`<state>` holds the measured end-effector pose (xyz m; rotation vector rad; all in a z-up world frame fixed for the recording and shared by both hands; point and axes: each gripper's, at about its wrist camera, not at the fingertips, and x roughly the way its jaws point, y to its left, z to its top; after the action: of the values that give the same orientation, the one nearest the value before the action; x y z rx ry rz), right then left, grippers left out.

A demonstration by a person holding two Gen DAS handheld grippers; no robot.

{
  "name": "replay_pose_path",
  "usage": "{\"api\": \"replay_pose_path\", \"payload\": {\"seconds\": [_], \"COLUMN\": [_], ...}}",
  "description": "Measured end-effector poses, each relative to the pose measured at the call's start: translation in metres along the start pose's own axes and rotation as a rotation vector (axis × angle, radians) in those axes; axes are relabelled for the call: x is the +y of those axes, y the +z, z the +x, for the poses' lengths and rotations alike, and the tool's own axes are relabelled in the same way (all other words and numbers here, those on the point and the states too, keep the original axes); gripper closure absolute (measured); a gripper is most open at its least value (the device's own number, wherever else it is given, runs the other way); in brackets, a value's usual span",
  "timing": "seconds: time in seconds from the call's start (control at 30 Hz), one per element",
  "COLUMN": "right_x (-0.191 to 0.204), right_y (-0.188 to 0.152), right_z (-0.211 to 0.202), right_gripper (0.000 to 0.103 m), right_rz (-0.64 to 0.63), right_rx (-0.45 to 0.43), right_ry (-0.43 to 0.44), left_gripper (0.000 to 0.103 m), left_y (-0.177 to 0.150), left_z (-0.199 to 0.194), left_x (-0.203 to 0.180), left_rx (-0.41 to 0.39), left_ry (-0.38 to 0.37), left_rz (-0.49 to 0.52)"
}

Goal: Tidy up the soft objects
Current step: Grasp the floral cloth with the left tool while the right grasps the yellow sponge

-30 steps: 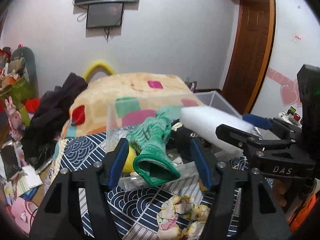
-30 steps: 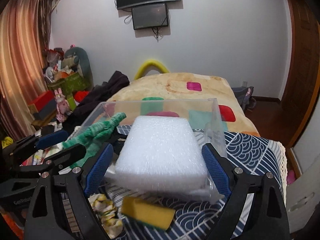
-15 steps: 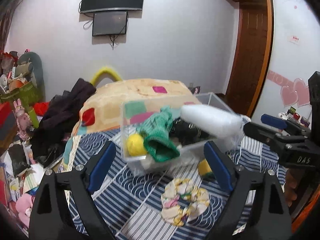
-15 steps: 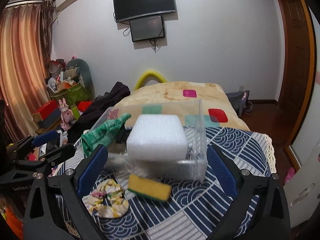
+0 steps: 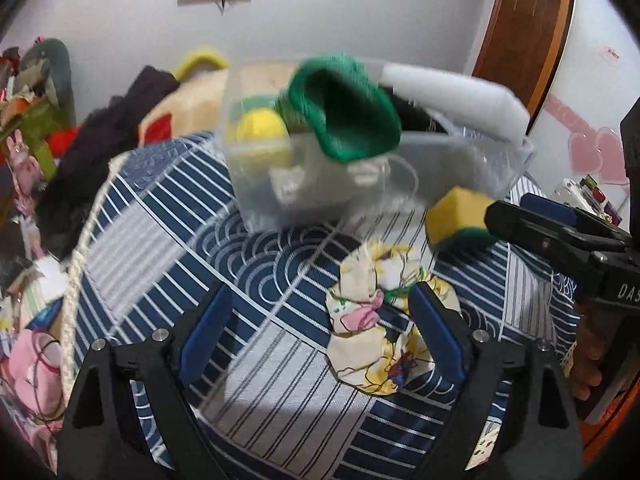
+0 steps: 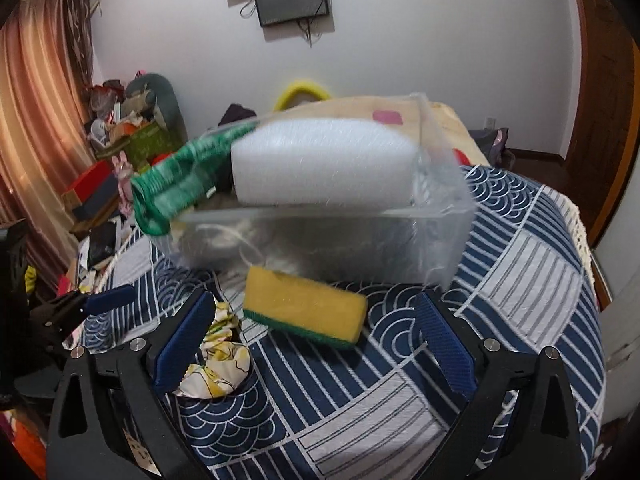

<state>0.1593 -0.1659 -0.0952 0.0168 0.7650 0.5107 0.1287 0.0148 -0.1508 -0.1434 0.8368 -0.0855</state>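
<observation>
A clear plastic bin point(image 5: 460, 168) point(image 6: 444, 236) stands on the blue patterned tablecloth. It holds a white foam block point(image 5: 452, 96) point(image 6: 324, 168), a green knit sleeve point(image 5: 344, 116) point(image 6: 176, 180) draped over its rim, and a yellow ball point(image 5: 260, 130). A yellow-and-green sponge point(image 6: 304, 308) point(image 5: 456, 220) lies in front of the bin. A floral scrunchie point(image 5: 380, 312) point(image 6: 220, 360) lies beside it. My left gripper point(image 5: 320, 332) is open and empty above the cloth, its right finger by the scrunchie. My right gripper point(image 6: 316, 344) is open and empty, the sponge between and ahead of its fingers.
The tablecloth point(image 6: 520, 280) covers a round table whose edge drops off left and right. A bed with a patchwork blanket point(image 5: 188, 100) lies behind. Clutter and boxes point(image 6: 120, 148) stand at the left, a wooden door point(image 5: 520, 32) at the right.
Both grippers have pulled back from the bin and tilted down toward the cloth. The foam block and green sleeve stay in the bin. The sponge and scrunchie now sit closer to the fingers.
</observation>
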Motion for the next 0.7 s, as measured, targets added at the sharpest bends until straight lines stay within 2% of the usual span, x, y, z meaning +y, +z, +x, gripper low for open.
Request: {"api": "replay_pose_path", "payload": {"seconds": [0.03,0.1,0.13,0.17,0.23,0.27,0.3,0.33,0.37,0.4,0.7], "right_x": [0.003,0.006,0.007,0.007,0.005,0.004,0.003,0.002,0.002,0.002,0.004], "right_y": [-0.001,-0.003,-0.004,-0.007,-0.009,-0.010,-0.011,-0.012,-0.013,-0.013,-0.022], "right_z": [0.003,0.007,0.010,0.012,0.015,0.017,0.018,0.018,0.015,0.013,-0.014], "right_gripper": [0.004,0.007,0.010,0.017,0.031,0.036,0.037,0.037,0.038,0.038,0.039], "right_rz": [-0.007,-0.017,-0.022,-0.024,-0.021,-0.018,-0.017,-0.015,-0.014,-0.016,-0.058], "right_rx": [0.009,0.023,0.029,0.033,0.050,0.065,0.073,0.073,0.062,0.057,0.009], "right_ry": [-0.002,-0.013,-0.015,-0.015,-0.008,-0.002,0.003,0.003,0.003,0.002,-0.015], "left_gripper": [0.018,0.030,0.032,0.032,0.039,0.051,0.063,0.068,0.080,0.087,0.092], "left_y": [-0.001,-0.003,-0.003,-0.004,-0.005,-0.006,-0.008,-0.010,-0.011,-0.012,-0.019], "left_z": [0.004,0.010,0.013,0.013,0.013,0.012,0.011,0.010,0.009,0.008,-0.015], "left_x": [0.000,-0.001,0.000,-0.001,-0.006,-0.008,-0.013,-0.017,-0.019,-0.020,-0.024], "left_rx": [0.011,0.028,0.034,0.026,0.014,0.009,0.005,0.002,0.001,0.001,-0.031], "left_ry": [-0.005,-0.015,-0.018,-0.011,0.000,0.003,0.007,0.006,-0.003,-0.012,-0.033], "left_rz": [0.000,0.000,-0.006,-0.005,0.011,0.019,0.029,0.042,0.050,0.052,0.052]}}
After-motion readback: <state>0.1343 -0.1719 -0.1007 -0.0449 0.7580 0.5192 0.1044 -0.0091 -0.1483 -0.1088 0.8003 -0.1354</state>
